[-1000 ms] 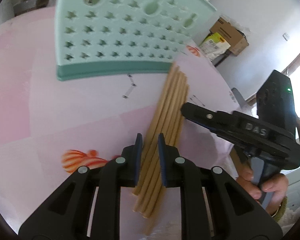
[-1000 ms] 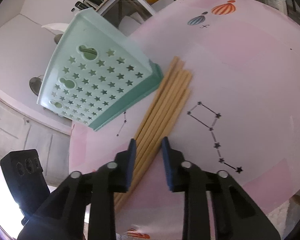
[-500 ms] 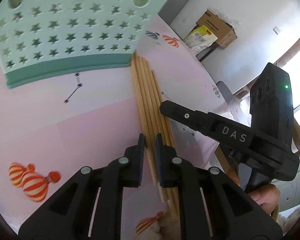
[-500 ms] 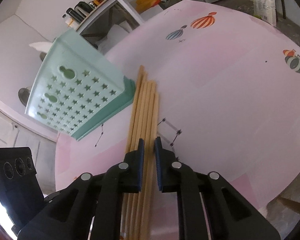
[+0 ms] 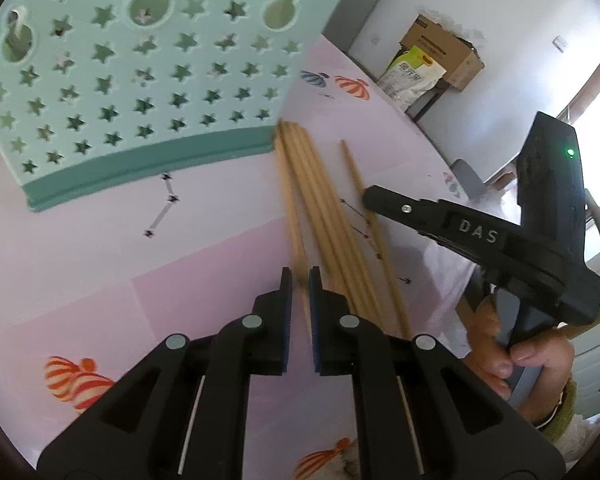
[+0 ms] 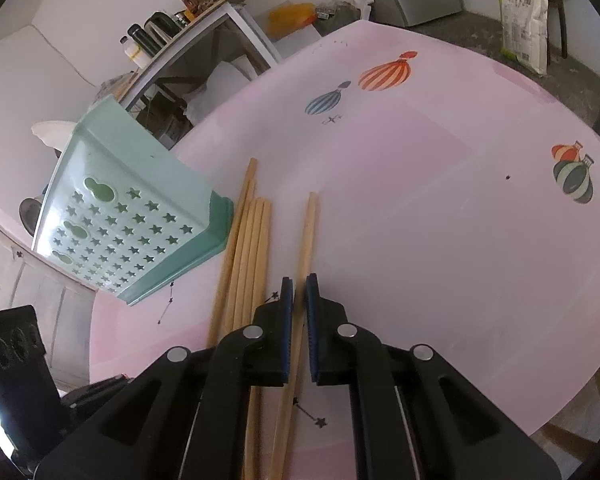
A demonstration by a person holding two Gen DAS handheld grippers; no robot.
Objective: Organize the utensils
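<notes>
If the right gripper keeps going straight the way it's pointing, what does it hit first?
Most likely the pink table. The right gripper, shut on a single chopstick, points steeply down along it. Beyond the fingers only bare tabletop shows; the green basket sits off to the left, though depth is hard to judge.

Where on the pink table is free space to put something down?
The widest bare patch lies right of the single chopstick, toward the balloon prints. A smaller one lies below the basket, left of the chopstick bundle. Between the basket and both tools it is crowded.
</notes>
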